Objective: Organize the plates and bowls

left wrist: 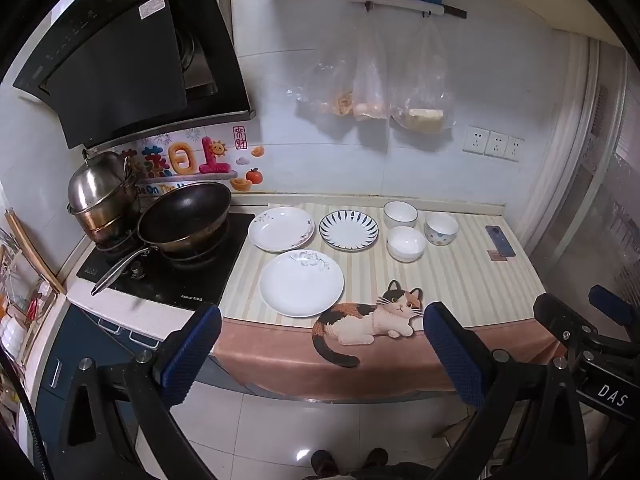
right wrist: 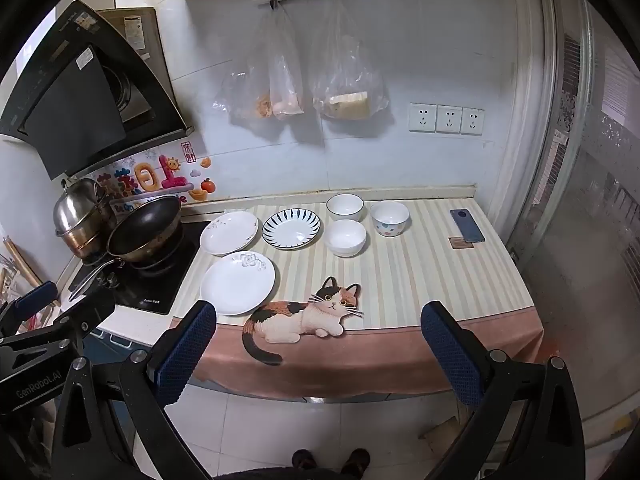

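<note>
Three plates and three bowls sit on the striped mat in front of you. The nearest plate, white with a small grey flower print, lies just above the printed cat. Behind it, next to the stove, rests a second flowered plate, which looks like two stacked, though you cannot be sure. Beside that is the plate with dark blue rim stripes. To its right the bowls cluster: a plain white bowl in front, a blue-rimmed bowl behind it, and a dotted bowl furthest right. A phone lies well apart near the mat's right edge. Your left gripper hangs spread wide with nothing between its pads, back from the counter edge. Your right gripper is likewise released and empty.
</note>
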### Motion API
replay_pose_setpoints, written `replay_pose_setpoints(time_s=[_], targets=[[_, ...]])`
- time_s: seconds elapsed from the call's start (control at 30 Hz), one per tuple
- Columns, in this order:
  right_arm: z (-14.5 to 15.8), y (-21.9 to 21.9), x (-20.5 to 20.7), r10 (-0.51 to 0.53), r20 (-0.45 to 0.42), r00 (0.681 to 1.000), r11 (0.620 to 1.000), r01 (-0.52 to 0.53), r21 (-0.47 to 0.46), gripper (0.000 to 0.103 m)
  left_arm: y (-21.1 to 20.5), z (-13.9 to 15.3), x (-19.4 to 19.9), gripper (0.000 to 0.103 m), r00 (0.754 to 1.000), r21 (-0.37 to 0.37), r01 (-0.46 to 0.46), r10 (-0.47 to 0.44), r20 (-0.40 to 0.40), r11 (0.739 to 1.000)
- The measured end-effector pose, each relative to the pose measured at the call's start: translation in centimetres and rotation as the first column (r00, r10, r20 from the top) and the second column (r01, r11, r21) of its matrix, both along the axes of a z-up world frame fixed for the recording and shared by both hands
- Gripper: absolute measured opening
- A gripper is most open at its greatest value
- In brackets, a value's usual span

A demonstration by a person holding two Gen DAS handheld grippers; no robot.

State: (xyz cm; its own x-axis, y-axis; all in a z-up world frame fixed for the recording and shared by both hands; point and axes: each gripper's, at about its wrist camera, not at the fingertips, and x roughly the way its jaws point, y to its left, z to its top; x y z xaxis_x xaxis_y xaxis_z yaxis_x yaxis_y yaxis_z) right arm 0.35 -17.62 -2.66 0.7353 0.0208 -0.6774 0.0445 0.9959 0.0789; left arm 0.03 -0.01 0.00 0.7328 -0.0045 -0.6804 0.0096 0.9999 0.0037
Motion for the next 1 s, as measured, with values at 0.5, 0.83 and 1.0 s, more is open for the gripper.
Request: replay_pose_setpoints(time_s=[0.5, 0.83, 1.0], targets=[[0.0, 0.2, -0.3, 0.002, 0.005, 1.000, 1.000, -0.002, -0.004, 0.103, -0.5, 0.1, 0.0, 0.103, 1.000, -0.007, -0.005, 0.005, 0.007, 1.000], [0.0, 0.2, -0.3, 0.003, 0.003, 1.000, 1.000, -0.003, -0.007, 0.103, 0.6, 0.0, -0.2, 0.103, 1.000, -0.019, -0.005, 0.005, 0.005, 1.000], [0.1, 0.3, -0.1, -0.002, 0.003, 1.000, 1.000, 0.002, -0.008, 0.103, 0.8, -0.1, -0.2, 0.103, 1.000, -0.019, 0.001, 0.000, 0.005, 1.000]])
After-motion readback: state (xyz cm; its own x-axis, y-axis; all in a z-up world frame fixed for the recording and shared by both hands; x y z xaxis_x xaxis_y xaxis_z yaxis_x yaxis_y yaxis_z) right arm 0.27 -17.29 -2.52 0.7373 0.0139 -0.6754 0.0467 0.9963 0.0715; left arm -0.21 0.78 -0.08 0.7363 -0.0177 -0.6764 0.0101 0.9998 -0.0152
